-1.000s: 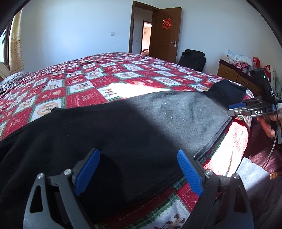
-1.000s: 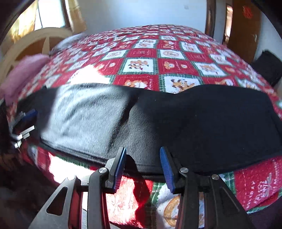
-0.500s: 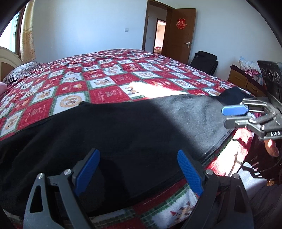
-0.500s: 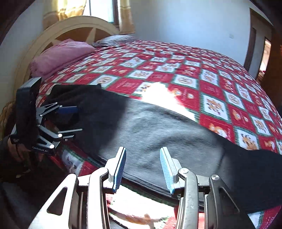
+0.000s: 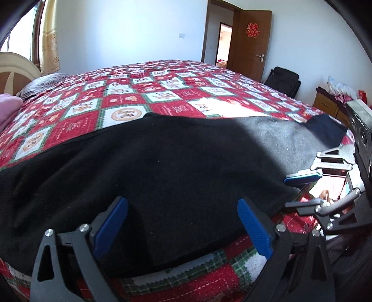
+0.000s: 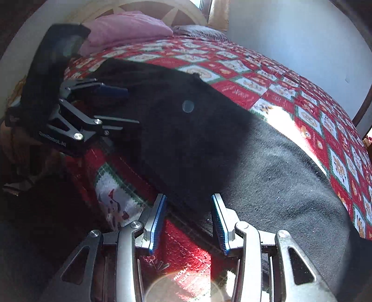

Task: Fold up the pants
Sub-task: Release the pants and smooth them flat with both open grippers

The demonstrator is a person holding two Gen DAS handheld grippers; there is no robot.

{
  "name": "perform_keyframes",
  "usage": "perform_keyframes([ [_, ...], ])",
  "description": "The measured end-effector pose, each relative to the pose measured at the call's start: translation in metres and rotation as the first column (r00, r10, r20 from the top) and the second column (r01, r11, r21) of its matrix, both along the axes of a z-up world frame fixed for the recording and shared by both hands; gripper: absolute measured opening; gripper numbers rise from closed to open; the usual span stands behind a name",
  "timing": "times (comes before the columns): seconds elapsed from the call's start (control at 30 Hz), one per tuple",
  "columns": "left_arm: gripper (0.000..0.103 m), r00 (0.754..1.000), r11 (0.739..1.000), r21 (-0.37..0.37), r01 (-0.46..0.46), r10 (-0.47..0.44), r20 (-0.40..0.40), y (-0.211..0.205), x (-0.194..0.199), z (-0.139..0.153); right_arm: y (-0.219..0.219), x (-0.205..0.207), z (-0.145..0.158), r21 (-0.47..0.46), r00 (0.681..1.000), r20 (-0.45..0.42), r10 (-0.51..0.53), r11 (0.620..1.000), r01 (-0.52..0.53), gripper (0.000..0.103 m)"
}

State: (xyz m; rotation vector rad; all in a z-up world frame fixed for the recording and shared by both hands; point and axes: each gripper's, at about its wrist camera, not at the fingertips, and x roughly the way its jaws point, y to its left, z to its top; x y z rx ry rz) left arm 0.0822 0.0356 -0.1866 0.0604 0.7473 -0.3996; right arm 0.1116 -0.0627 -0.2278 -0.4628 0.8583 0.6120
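Observation:
Black pants [image 5: 162, 167] lie flat along the near edge of the bed, partly in sunlight; they also show in the right wrist view [image 6: 232, 151]. My left gripper [image 5: 182, 223] is open, its blue pads over the near hem of the pants. My right gripper [image 6: 188, 213] is open at the pants' near edge, above the bed's side. The right gripper shows in the left wrist view [image 5: 304, 190] at the right, jaws apart beside the hem. The left gripper shows in the right wrist view [image 6: 116, 104] at the far end of the pants, open.
The bed has a red, white and green patterned quilt [image 5: 130, 102]. A pink pillow [image 6: 125, 32] and headboard [image 6: 148, 9] are at the head end. A brown door [image 5: 253, 44], a black bag [image 5: 282, 80] and a wooden dresser [image 5: 327, 104] stand beyond the bed.
The right gripper has swung left along the near edge of the pants, toward the left gripper. The left gripper has turned slightly left. Both stay open.

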Motion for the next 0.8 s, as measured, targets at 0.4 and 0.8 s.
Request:
perform_keyframes([
  [0.4,0.1,1.0,0.999,0.042,-0.019,0.018,0.019,-0.002,0.0,0.014,-0.039,-0.001,0.037,0.142,0.997,0.044,-0.057,0.989,0.05,0.04],
  [0.8,0.103,0.998,0.994,0.096,-0.053,0.055,-0.018,0.0,0.005,-0.002,-0.1,0.041,0.013,0.136,0.942,-0.092,-0.324,0.933,0.334,0.041],
])
